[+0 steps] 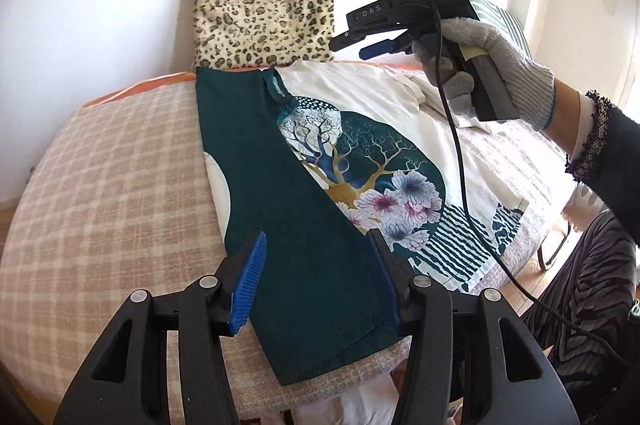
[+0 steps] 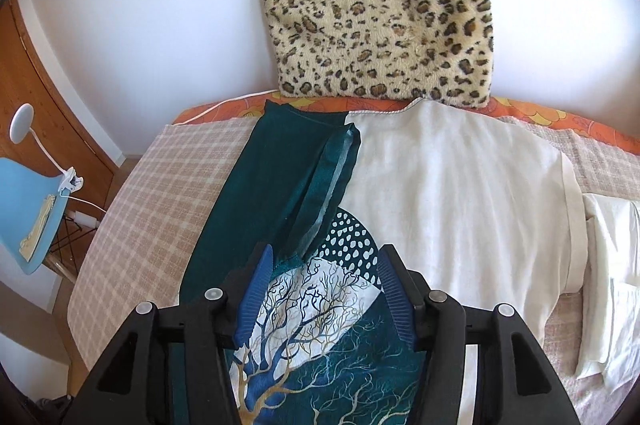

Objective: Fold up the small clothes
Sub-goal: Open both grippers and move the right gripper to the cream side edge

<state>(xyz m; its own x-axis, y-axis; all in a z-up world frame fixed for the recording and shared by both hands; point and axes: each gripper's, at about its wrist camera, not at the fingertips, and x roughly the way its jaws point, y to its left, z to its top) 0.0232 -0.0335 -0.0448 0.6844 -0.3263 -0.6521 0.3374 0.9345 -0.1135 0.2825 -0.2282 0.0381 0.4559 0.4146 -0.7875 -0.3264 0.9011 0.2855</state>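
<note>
We've got the t-shirt [image 1: 384,129] with its left side folded in — right side still left; left gripper [image 1: 316,289] and right gripper [image 2: 326,295] fingers apart, holding nothing.

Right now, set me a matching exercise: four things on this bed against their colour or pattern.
Things:
1. cushion
2. folded-over flap of the T-shirt
3. bed cover
4. chair

Colour or pattern:
a. light blue
b. leopard spots
c. pale pink-and-cream check
d. dark green

Pairs: 1-b, 2-d, 3-c, 4-a
</note>
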